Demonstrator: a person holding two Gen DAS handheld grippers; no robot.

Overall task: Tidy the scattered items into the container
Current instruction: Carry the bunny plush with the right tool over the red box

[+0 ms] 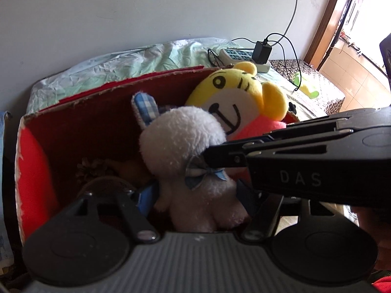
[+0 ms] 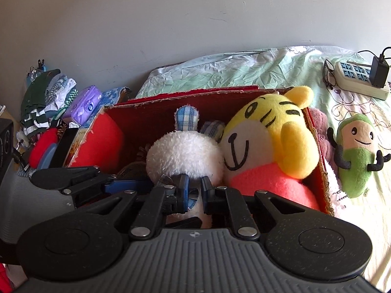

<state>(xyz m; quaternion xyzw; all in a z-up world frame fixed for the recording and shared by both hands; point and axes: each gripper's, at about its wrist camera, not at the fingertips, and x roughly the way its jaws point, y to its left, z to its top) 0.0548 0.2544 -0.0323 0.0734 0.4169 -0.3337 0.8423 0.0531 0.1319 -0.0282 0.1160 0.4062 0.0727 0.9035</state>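
step: we seat fluffy white plush rabbit in red cardboard box | R tongs pinched on its bow, L tongs apart, loose round body | next – let go, fetch green bean plush off bed

You can read the pale letters "DAS" on the side of the black right gripper. No other words are clear enough to read.
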